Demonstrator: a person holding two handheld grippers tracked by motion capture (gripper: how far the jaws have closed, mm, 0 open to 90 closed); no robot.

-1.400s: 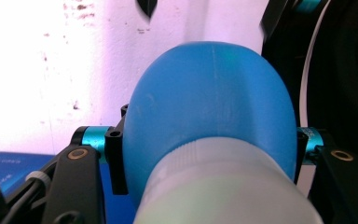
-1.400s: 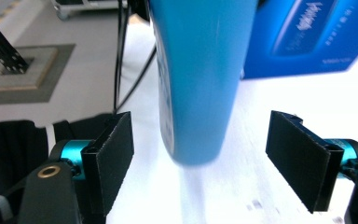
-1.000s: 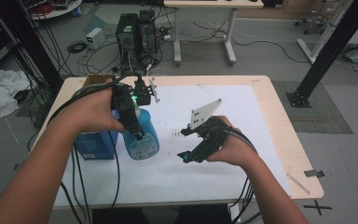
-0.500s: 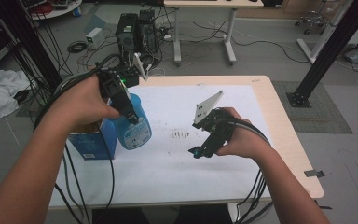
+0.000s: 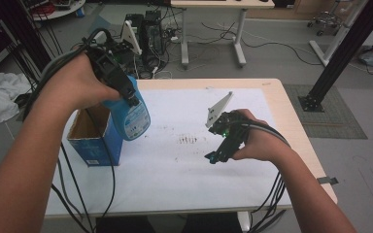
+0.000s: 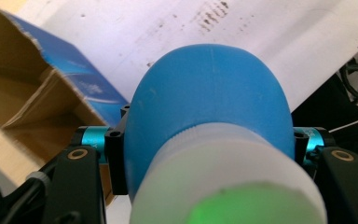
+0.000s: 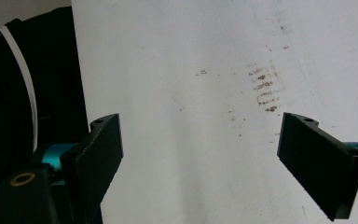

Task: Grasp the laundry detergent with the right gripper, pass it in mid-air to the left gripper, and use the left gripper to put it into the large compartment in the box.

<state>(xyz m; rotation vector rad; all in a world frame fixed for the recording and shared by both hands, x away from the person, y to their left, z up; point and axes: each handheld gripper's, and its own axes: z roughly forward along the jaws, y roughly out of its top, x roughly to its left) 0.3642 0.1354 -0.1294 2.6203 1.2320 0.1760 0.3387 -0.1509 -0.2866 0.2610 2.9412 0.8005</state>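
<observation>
Currently left gripper (image 5: pixel 126 94) clamped on blue bottle (image 5: pixel 131 114), held in the air above open blue box (image 5: pixel 94 138); right gripper (image 7: pixel 200 154) spread wide, holding nothing.

Left gripper view: bottle's white cap (image 6: pixel 223 182) and blue shoulder block most of the frame, jaw tips hidden behind it; a green glow sits on the cap. Box shows at 10 o'clock, its inside in shadow, contents not readable. High view: bottle hangs tilted, base toward 5 o'clock, upper part covered by left hand (image 5: pixel 77 82). Right gripper sits low over white sheet (image 5: pixel 184 160), at 3 o'clock from the bottle, well apart. Brown smudges (image 5: pixel 188 140) on the sheet between the two. Table (image 5: pixel 291 121) edge and cables (image 5: pixel 267 194) cut off at bottom.
</observation>
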